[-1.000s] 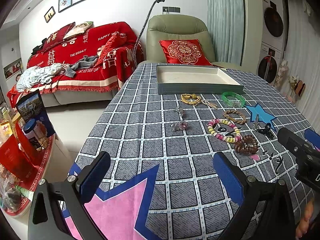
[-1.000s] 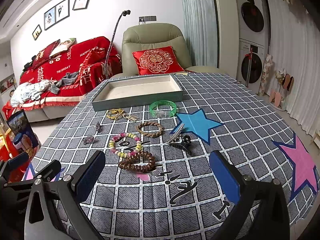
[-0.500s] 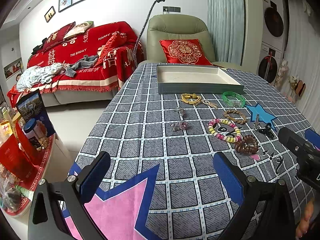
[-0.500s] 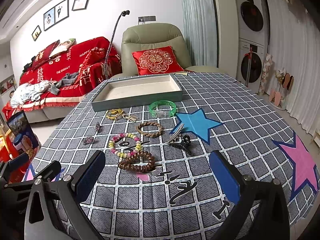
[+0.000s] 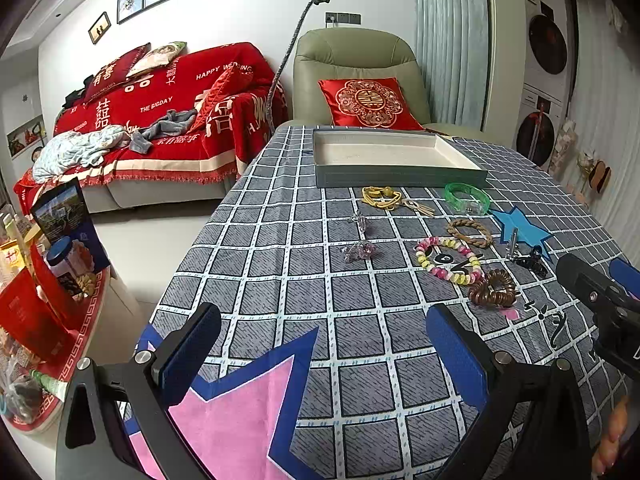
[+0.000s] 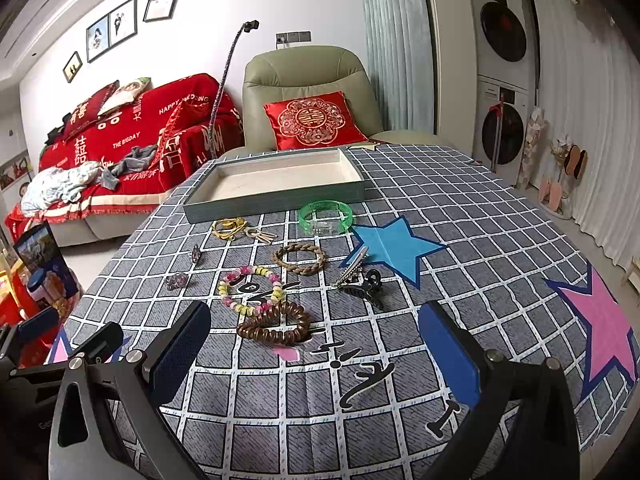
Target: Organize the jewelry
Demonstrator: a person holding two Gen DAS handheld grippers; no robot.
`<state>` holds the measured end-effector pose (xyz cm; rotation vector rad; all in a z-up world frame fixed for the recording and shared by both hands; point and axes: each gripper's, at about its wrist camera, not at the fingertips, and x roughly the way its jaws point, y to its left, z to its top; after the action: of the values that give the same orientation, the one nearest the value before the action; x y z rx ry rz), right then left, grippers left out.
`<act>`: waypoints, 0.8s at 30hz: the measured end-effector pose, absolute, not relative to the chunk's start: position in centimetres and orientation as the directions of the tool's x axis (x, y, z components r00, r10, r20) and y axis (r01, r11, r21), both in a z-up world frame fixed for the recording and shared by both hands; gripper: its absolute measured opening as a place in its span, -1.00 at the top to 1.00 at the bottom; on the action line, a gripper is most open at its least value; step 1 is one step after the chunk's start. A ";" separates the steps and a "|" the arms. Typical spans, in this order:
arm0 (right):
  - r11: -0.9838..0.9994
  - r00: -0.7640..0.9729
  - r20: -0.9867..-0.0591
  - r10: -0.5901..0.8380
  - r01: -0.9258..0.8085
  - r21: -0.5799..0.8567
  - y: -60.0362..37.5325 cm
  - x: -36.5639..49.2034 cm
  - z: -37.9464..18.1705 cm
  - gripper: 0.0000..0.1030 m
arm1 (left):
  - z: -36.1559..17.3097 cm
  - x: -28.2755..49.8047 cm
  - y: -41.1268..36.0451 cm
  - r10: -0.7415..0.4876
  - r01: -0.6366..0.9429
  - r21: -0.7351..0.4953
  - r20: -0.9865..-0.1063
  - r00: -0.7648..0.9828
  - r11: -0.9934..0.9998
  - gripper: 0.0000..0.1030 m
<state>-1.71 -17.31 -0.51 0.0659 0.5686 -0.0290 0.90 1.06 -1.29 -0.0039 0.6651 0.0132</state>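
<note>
Jewelry lies loose on the grey checked tablecloth (image 6: 460, 208) in front of an empty grey tray (image 6: 276, 196) with a cream lining. There is a green bangle (image 6: 326, 216), a yellow cord bracelet (image 6: 230, 227), a braided tan bracelet (image 6: 300, 258), a pastel bead bracelet (image 6: 250, 290), a brown coil hair tie (image 6: 276, 324), a black claw clip (image 6: 370, 286) and two small purple charms (image 6: 177, 280). My right gripper (image 6: 316, 356) is open and empty just short of the hair tie. My left gripper (image 5: 320, 356) is open and empty, left of the pieces; the tray (image 5: 400, 178) lies far ahead.
A green armchair with a red cushion (image 6: 312, 120) stands behind the table's far edge. A red sofa (image 5: 160, 120) is at the left. A low shelf with jars (image 5: 52, 280) stands left of the table. Stacked washing machines (image 6: 500, 104) are at the right.
</note>
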 end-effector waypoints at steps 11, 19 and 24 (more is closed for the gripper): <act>0.997 0.842 -0.540 -0.009 0.046 0.056 -17.3 -1.7 -0.5 -1.00 | -1.3 0.9 1.1 0.011 -0.014 0.000 -0.617 0.787 1.000 -1.00; 0.997 0.841 -0.540 -0.007 0.045 0.057 -17.4 -1.7 -0.5 -1.00 | -1.3 0.9 1.1 0.010 -0.013 0.000 -0.618 0.786 1.000 -1.00; 0.997 0.837 -0.547 -0.004 0.045 0.062 -17.4 -1.7 -0.6 -1.00 | -1.5 0.9 1.0 0.006 -0.008 0.000 -0.620 0.785 1.000 -1.00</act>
<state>-1.71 -17.41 -0.60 0.0736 0.5785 -0.0260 0.87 0.97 -1.47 -0.0028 0.6687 0.0075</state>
